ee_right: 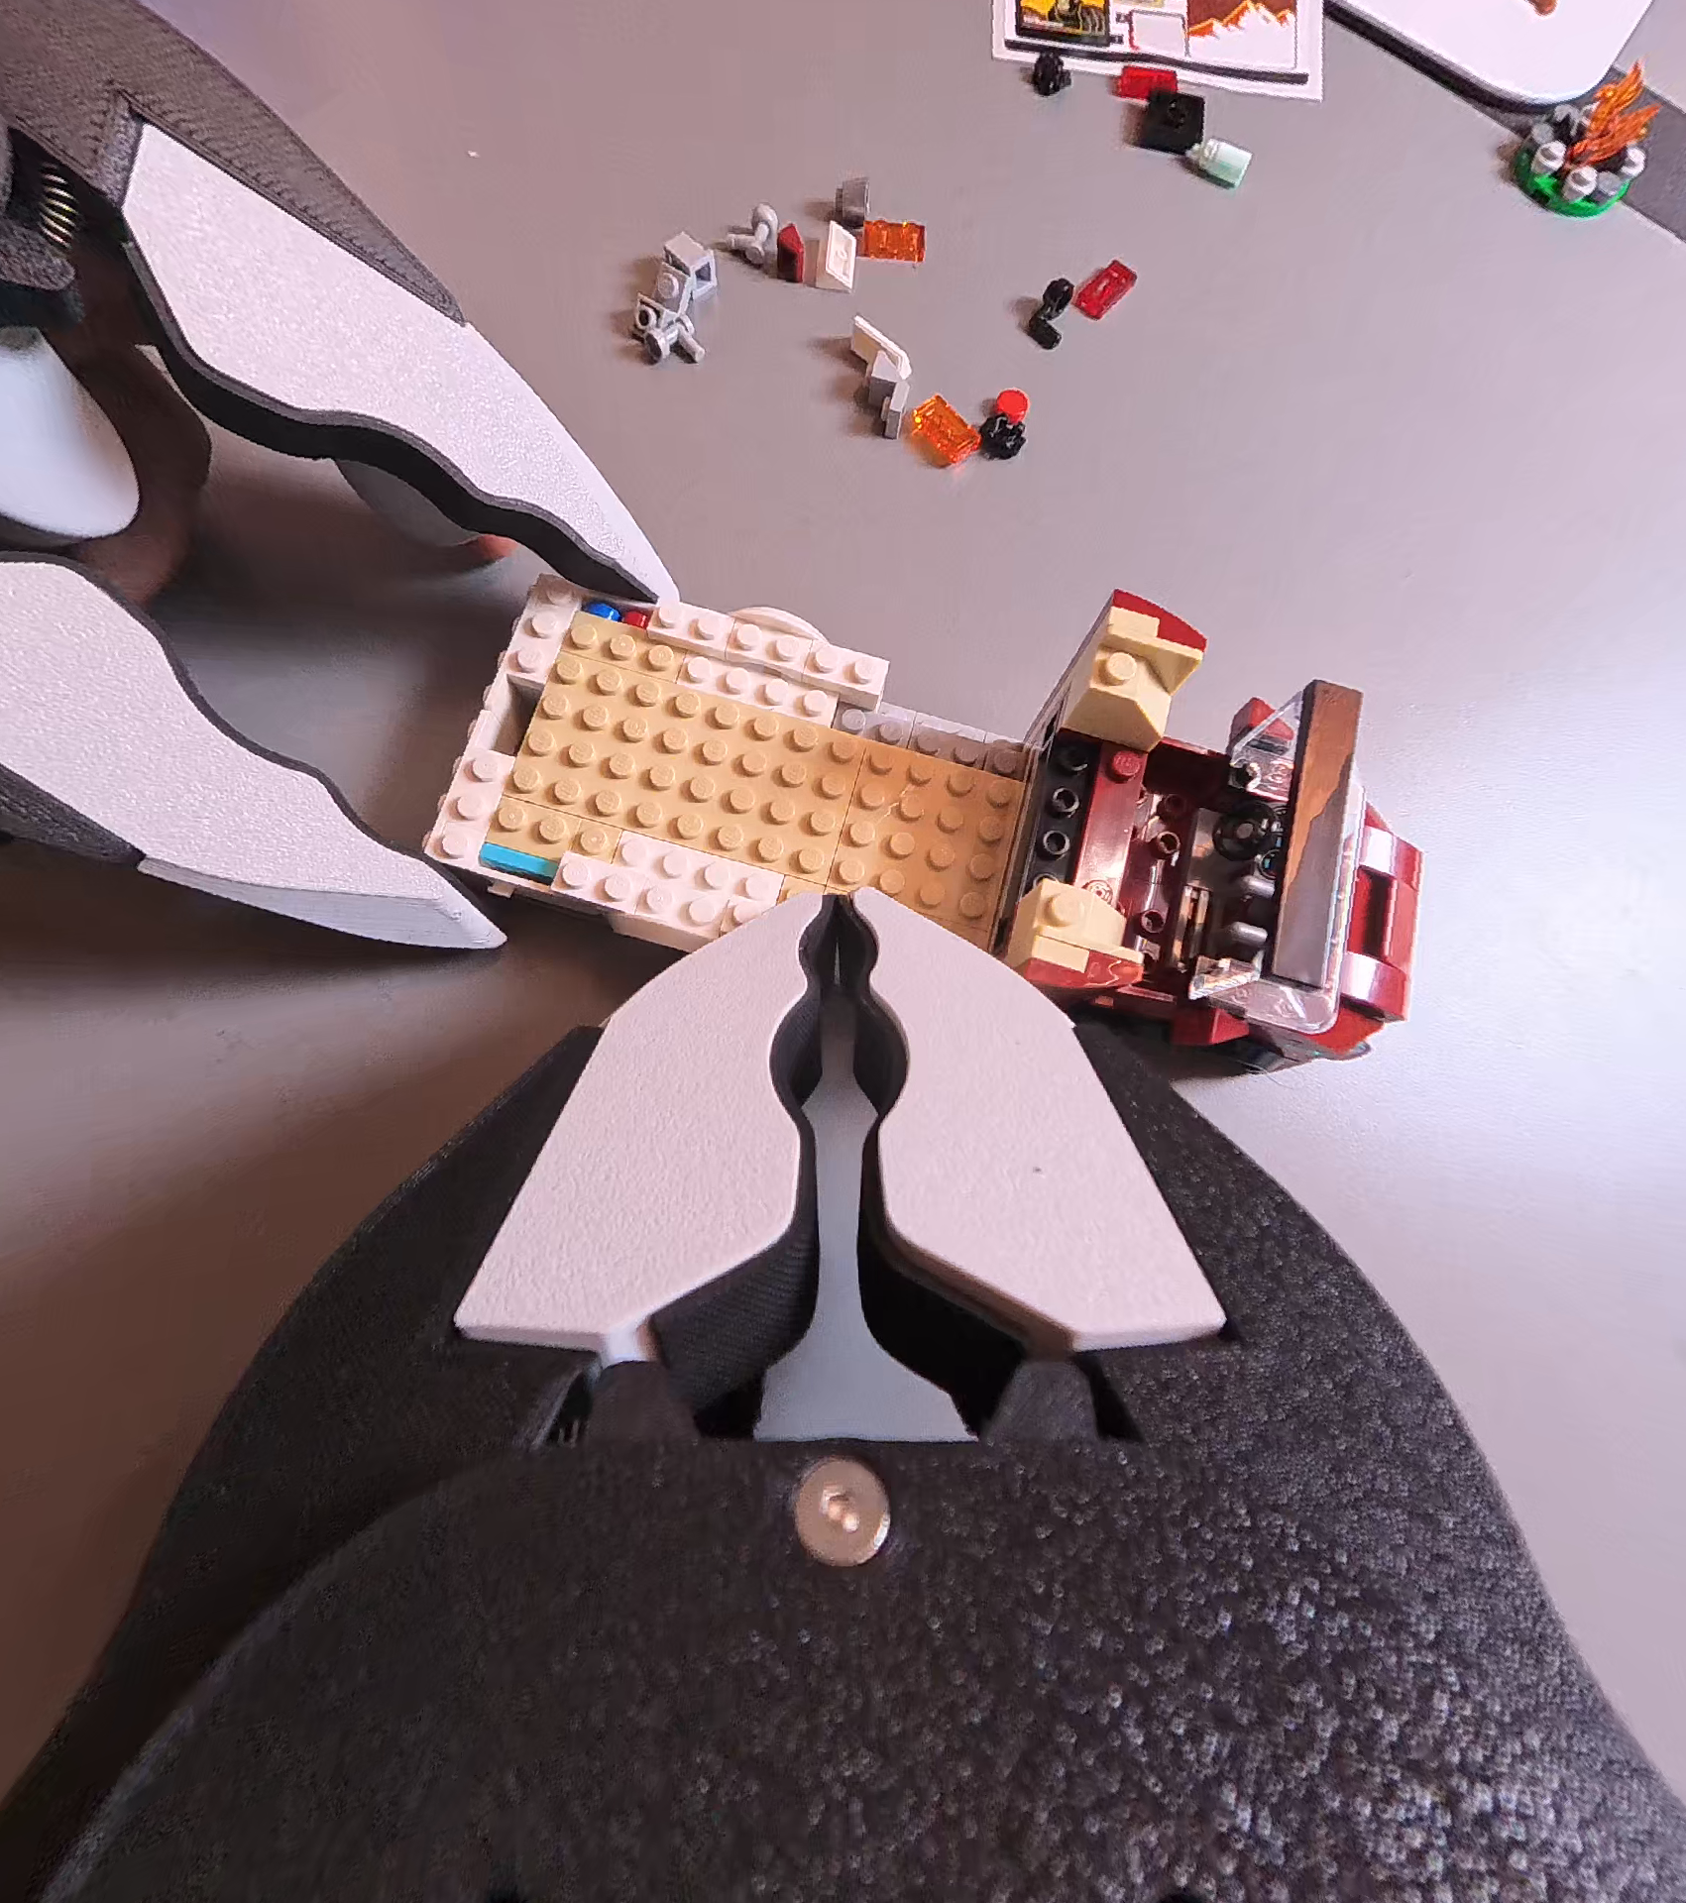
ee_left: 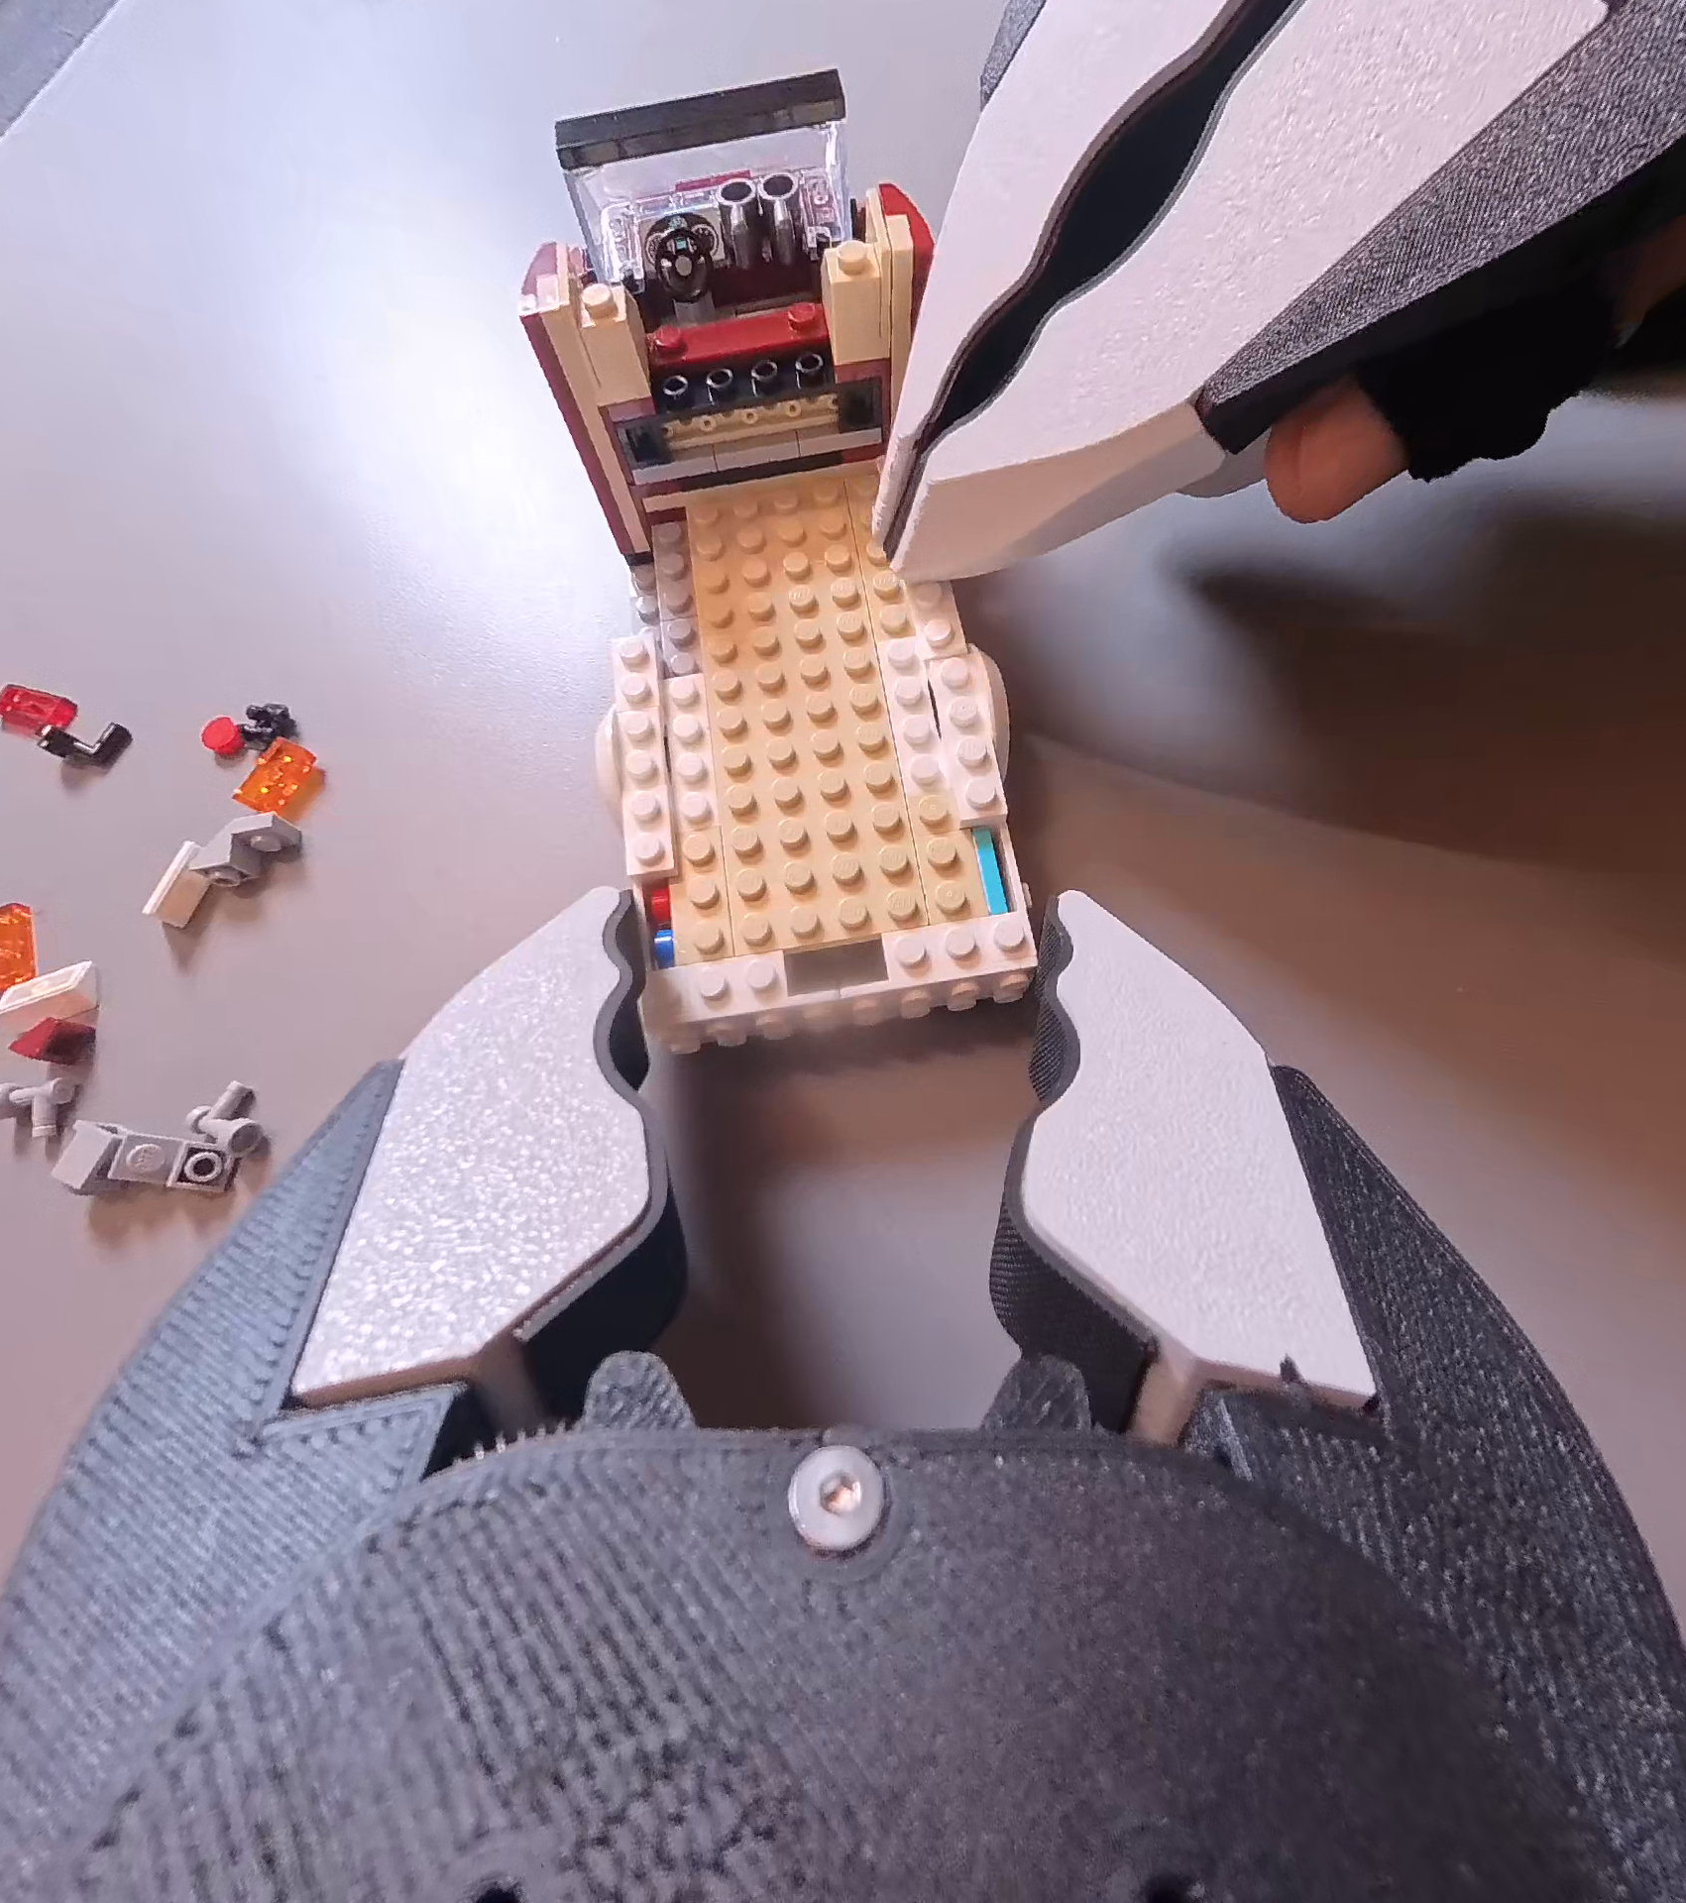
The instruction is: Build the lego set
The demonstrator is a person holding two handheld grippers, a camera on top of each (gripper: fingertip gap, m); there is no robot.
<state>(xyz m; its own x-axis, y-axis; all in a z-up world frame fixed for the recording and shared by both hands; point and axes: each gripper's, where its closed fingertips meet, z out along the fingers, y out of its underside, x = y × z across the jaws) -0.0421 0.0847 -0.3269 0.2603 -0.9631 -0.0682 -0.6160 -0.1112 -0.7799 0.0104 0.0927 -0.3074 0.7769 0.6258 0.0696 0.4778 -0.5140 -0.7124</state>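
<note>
The half-built lego truck [ee_right: 777, 783], tan studded bed with white edging and a dark red cab, lies on the grey matte table [ee_right: 1436, 618]. My left gripper [ee_left: 833, 989] stands wide, its two fingers flanking the bed's rear end. My right gripper [ee_right: 844, 911] is pinched nearly closed, tips at the bed's side edge; whether they grip anything I cannot tell. Beyond the truck's far side lie scattered loose pieces [ee_right: 880, 309], two of them orange transparent tiles [ee_left: 277, 777], with bare table between.
</note>
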